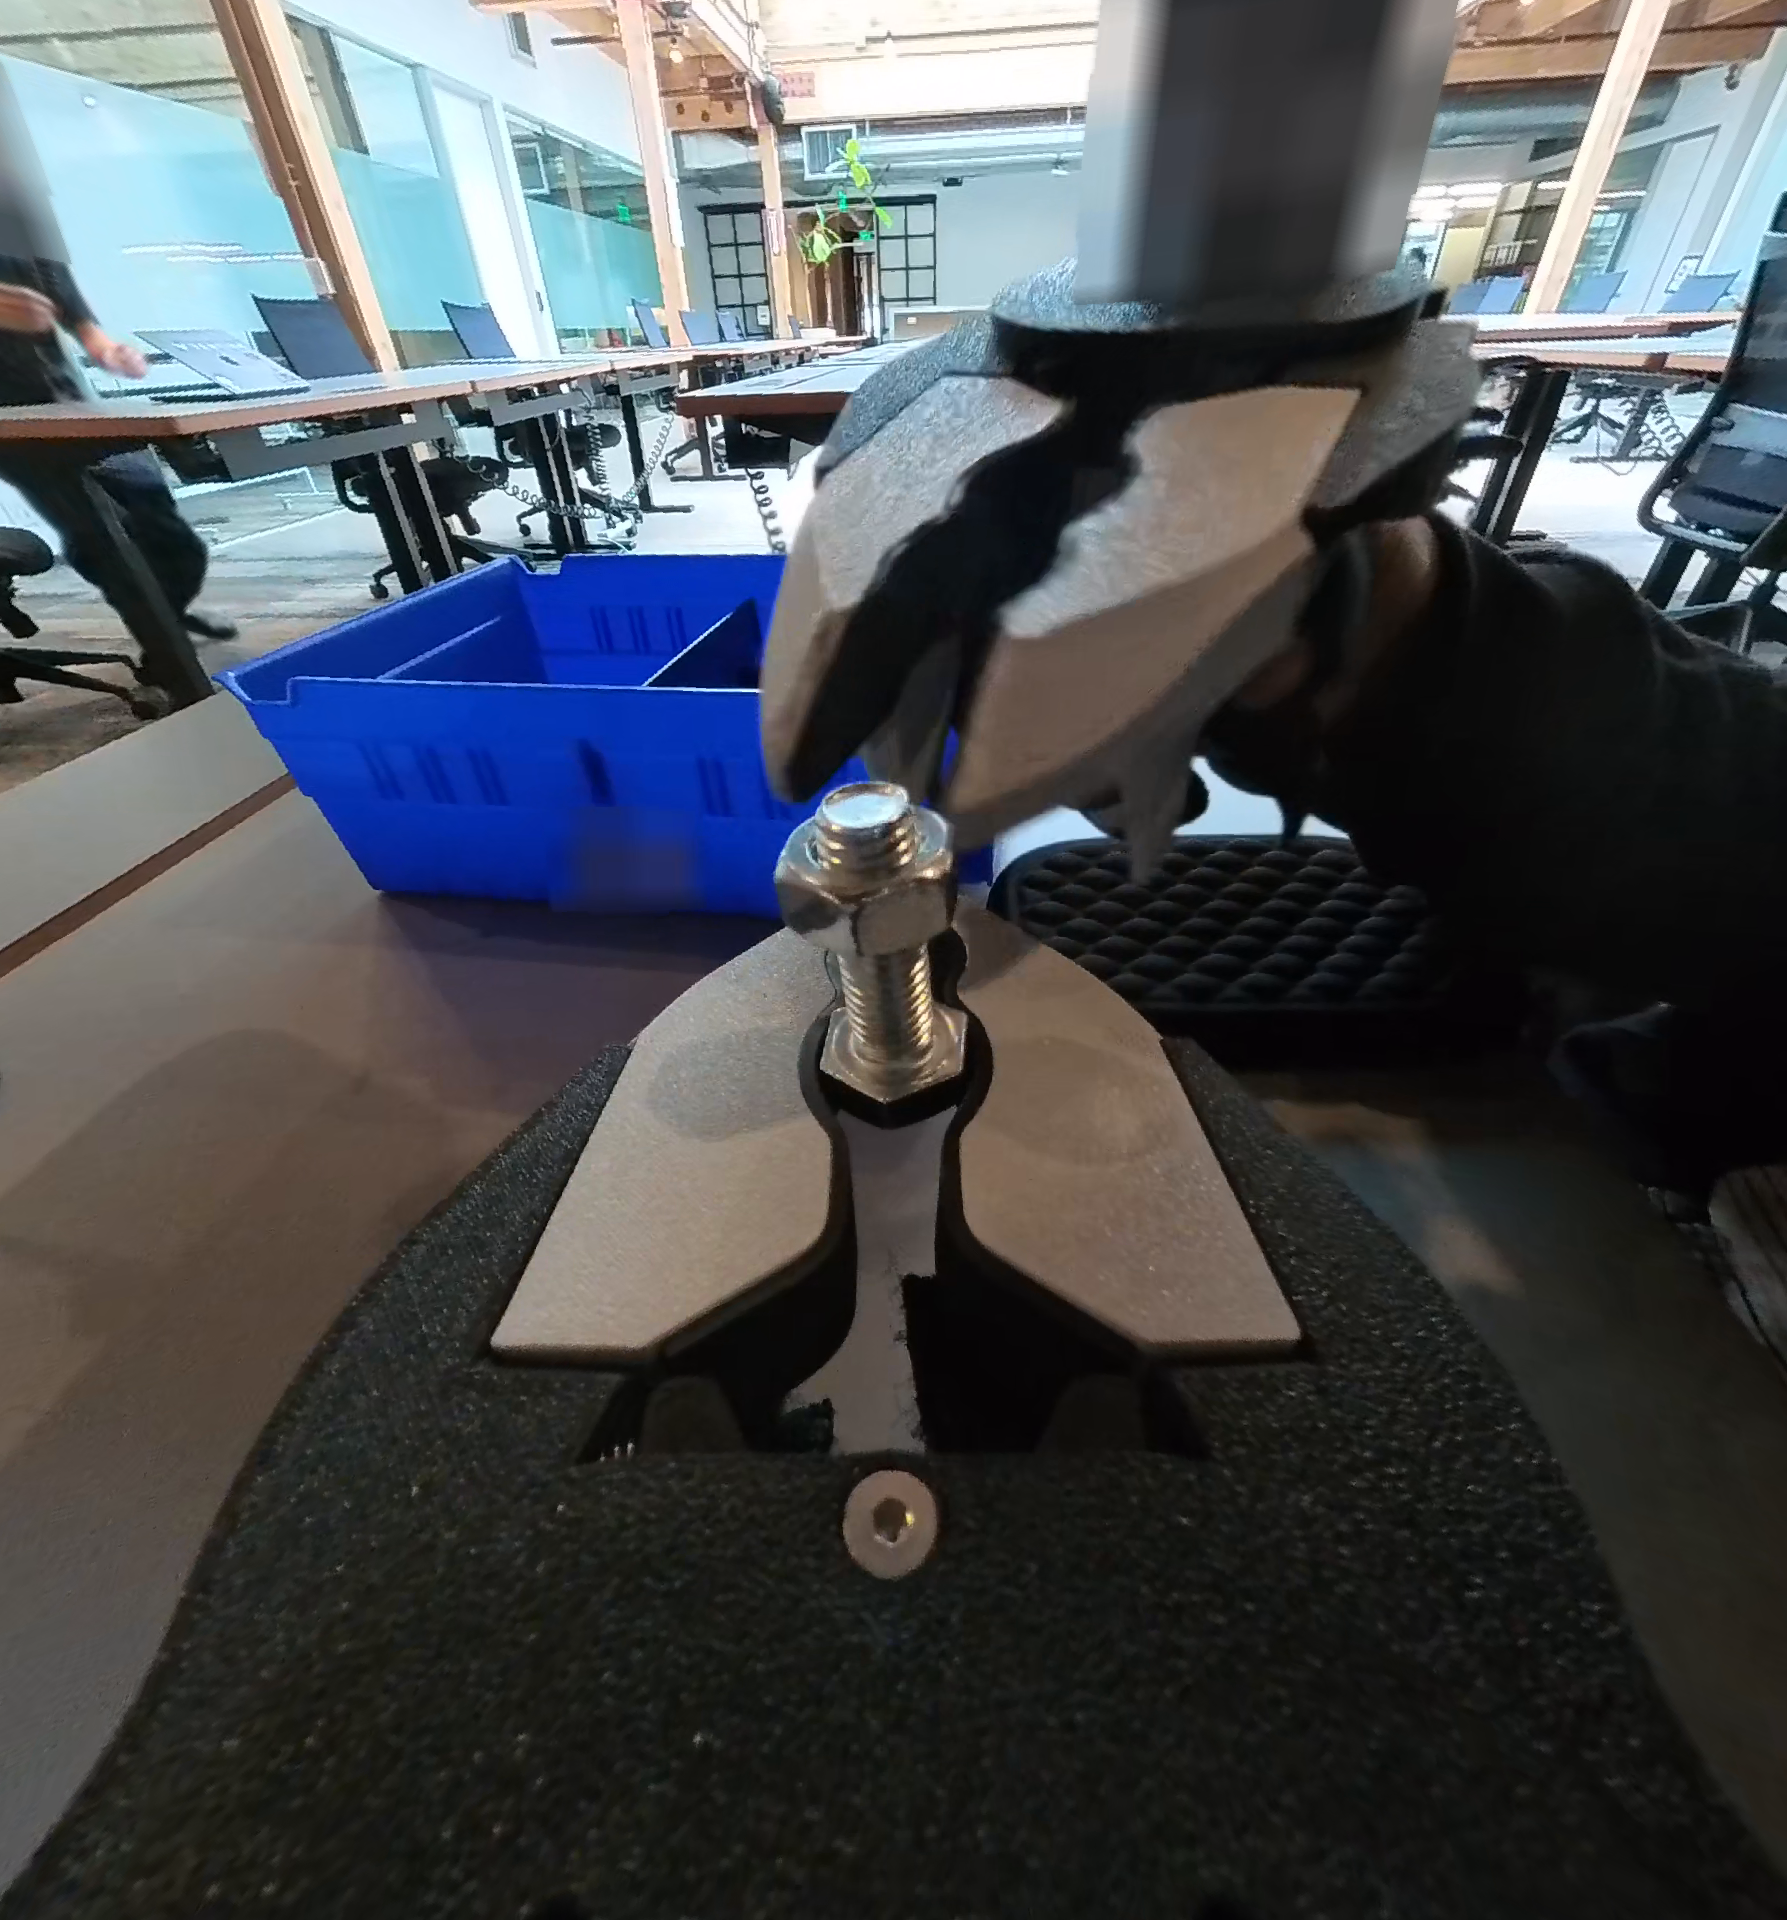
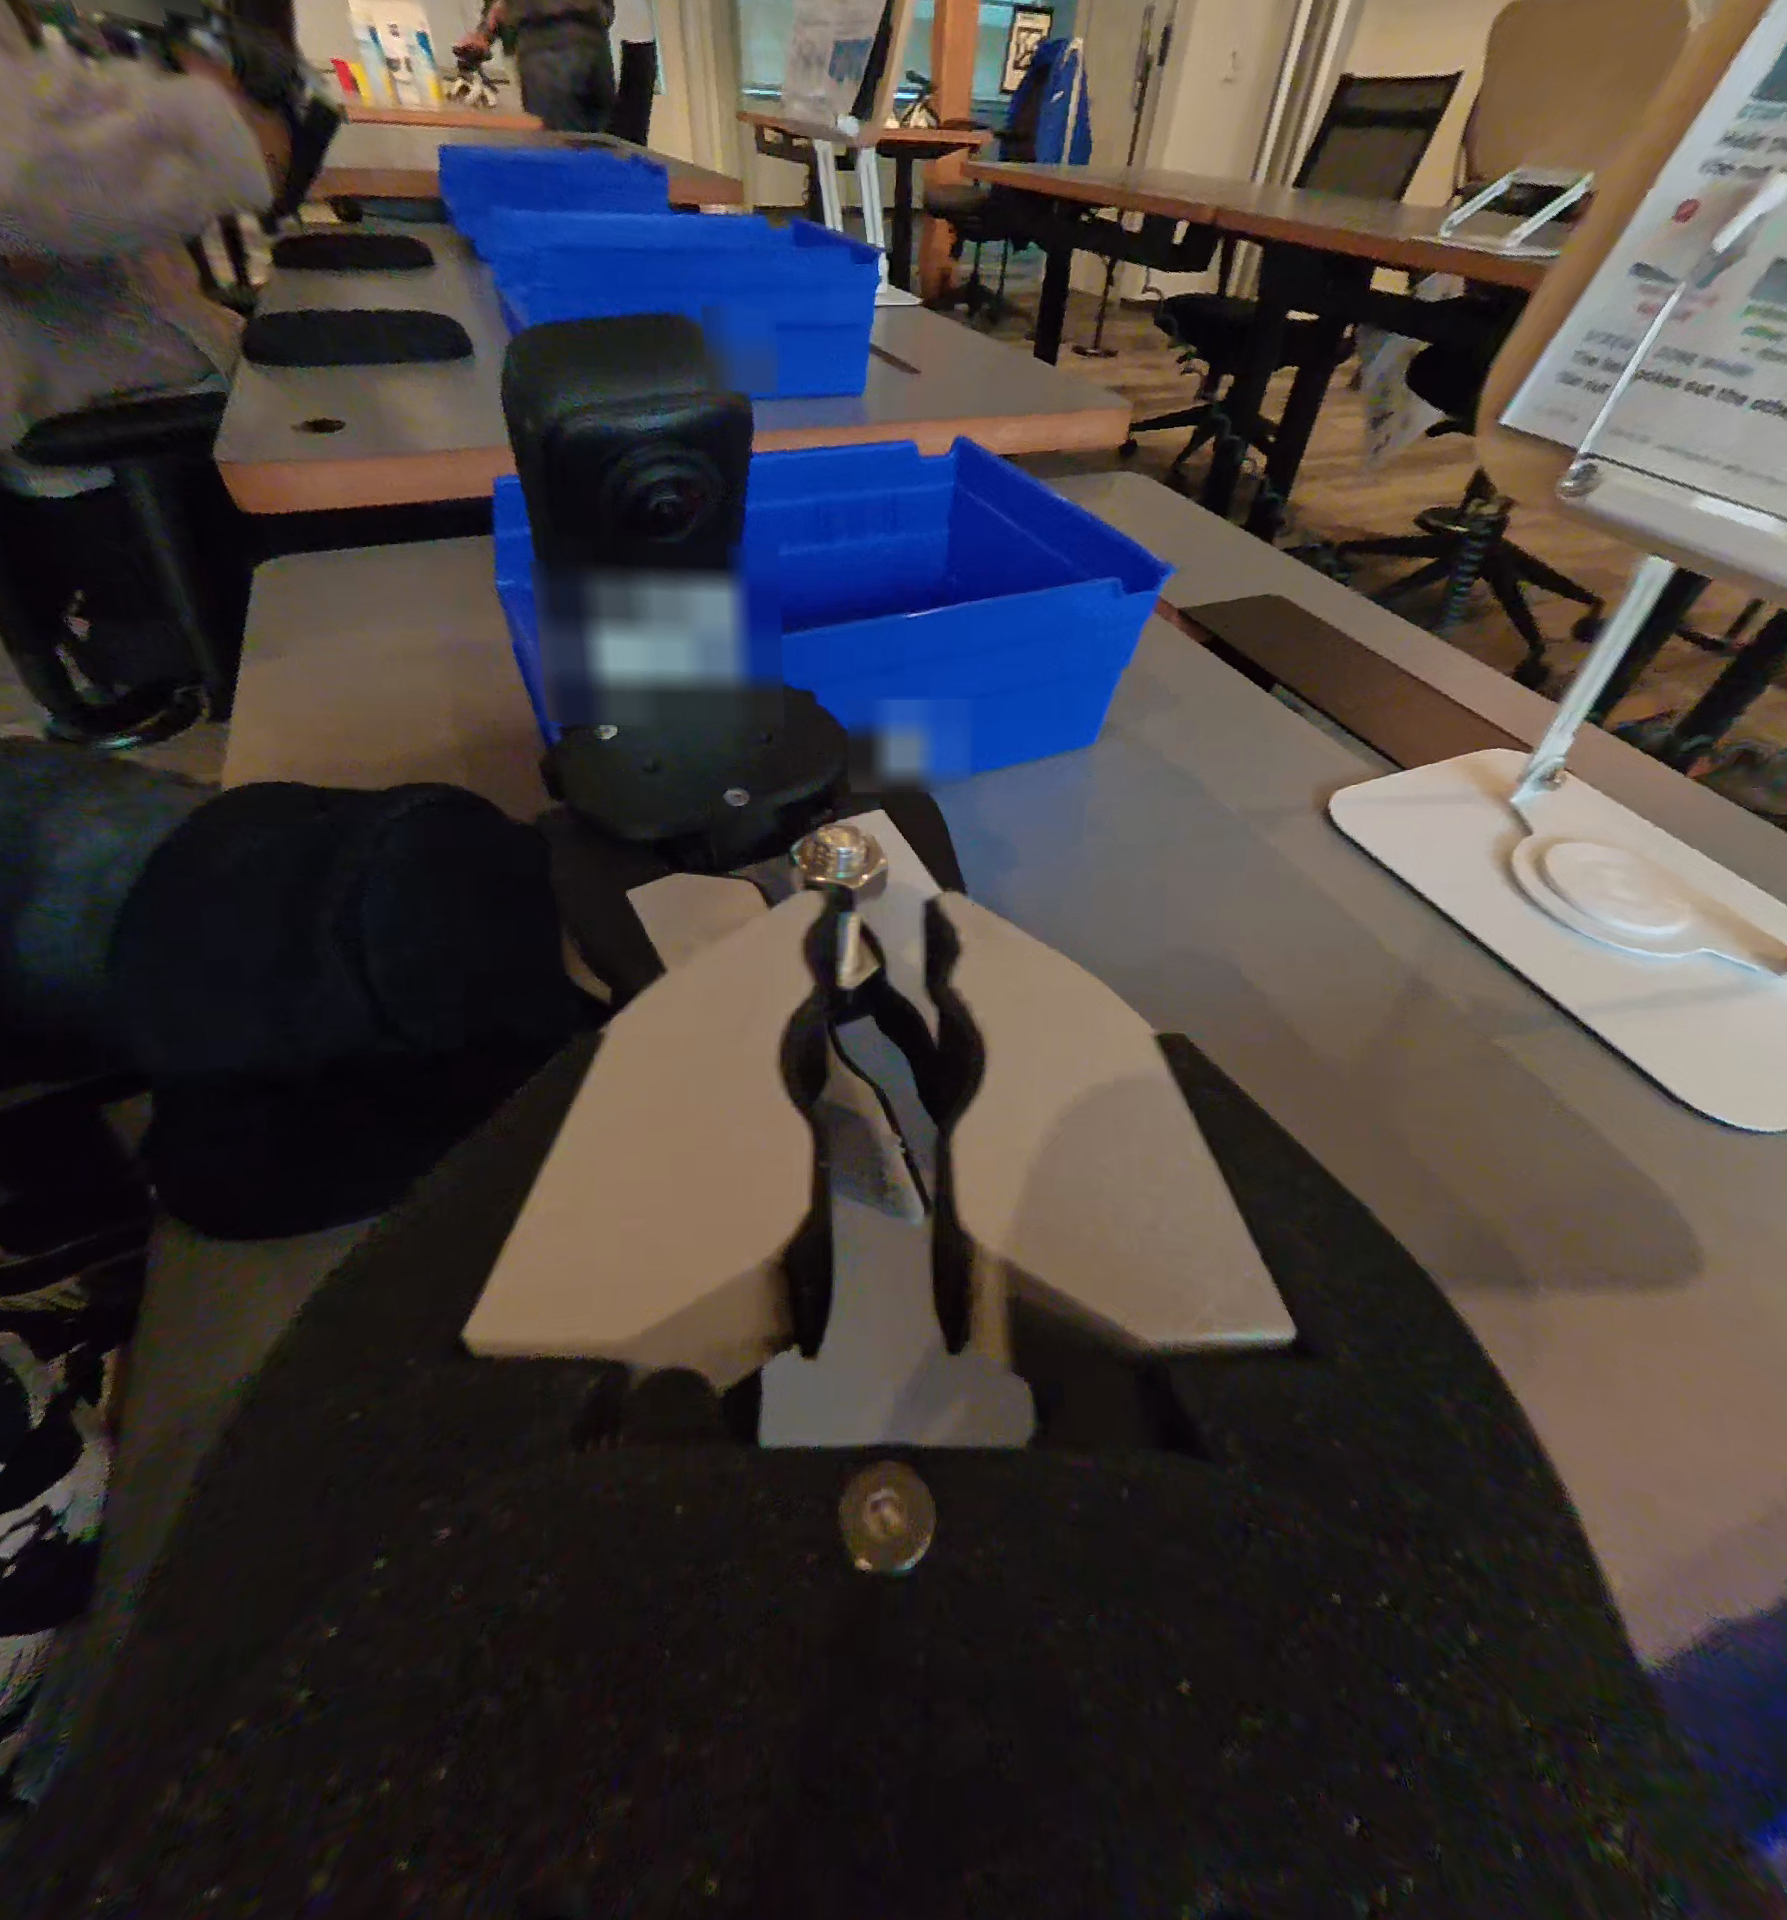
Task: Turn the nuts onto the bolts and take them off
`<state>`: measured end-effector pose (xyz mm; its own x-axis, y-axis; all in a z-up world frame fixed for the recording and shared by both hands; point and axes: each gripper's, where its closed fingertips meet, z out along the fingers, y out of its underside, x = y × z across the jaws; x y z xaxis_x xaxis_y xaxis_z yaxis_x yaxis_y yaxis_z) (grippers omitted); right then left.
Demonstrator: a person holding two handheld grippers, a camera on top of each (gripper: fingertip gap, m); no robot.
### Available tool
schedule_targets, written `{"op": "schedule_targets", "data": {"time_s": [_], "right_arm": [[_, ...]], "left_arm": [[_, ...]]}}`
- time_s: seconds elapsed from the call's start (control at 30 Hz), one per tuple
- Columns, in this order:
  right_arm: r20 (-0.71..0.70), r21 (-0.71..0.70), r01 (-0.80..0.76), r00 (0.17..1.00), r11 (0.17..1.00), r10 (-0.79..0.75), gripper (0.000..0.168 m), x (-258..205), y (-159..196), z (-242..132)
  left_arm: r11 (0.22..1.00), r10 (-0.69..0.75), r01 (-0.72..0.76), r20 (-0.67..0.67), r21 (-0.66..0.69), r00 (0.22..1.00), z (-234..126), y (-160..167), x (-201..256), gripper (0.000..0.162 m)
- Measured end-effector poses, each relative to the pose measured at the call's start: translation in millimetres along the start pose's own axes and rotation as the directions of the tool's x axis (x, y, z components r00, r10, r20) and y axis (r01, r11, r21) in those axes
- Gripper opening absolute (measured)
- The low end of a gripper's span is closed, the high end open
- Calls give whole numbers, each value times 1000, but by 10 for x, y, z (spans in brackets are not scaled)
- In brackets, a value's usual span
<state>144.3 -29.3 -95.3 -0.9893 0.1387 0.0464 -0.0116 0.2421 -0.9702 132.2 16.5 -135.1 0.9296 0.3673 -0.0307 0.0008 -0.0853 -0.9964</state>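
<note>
My left gripper (image 1: 894, 1023) is shut on the hex head of a silver bolt (image 1: 887, 992) and holds it upright above the table. A silver hex nut (image 1: 865, 894) sits on the thread near the bolt's top end. My right gripper (image 1: 936, 774) hangs just above and behind the nut, tilted down from the upper right. Its jaws stand a little apart and hold nothing. In the right wrist view the nut (image 2: 839, 864) and the bolt (image 2: 845, 951) show just past my right gripper's (image 2: 873, 920) fingertips, without touching them.
A blue divided bin (image 1: 515, 769) stands behind the bolt and also shows in the right wrist view (image 2: 972, 644). A black quilted mat (image 1: 1232, 935) lies to the right. A white sign stand (image 2: 1595, 914) sits at the right. A black-gloved hand (image 1: 1543, 779) holds the right gripper. The gap from one gripper's tips to the other's is roughly 6 cm.
</note>
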Motion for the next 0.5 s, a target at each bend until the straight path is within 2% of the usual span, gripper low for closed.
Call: {"op": "schedule_targets", "data": {"time_s": [0.07, 0.2, 0.27, 0.4, 0.5], "right_arm": [[20, -4, -12, 1000, 1000, 12, 30, -39, 9, 67], [17, -17, -11, 1000, 1000, 11, 39, -54, 23, 200], [13, -12, -11, 1000, 1000, 12, 39, -51, 8, 243], [6, -6, -13, 1000, 1000, 13, 33, -19, 0, 226], [39, -6, 2, 999, 1000, -2, 20, -60, 13, 127]], "left_arm": [[1000, -1, 1, -1, 0, 1000, -1, 0, -1, 12], [1000, 2, -2, -3, -4, 1000, 5, 7, 6, 12], [1000, 4, -4, -4, -5, 1000, 5, 7, 8, 9], [1000, 3, -3, -3, -2, 1000, 1, 3, 4, 12], [1000, -3, 3, -1, 1, 1000, -4, 2, -7, 12]]}}
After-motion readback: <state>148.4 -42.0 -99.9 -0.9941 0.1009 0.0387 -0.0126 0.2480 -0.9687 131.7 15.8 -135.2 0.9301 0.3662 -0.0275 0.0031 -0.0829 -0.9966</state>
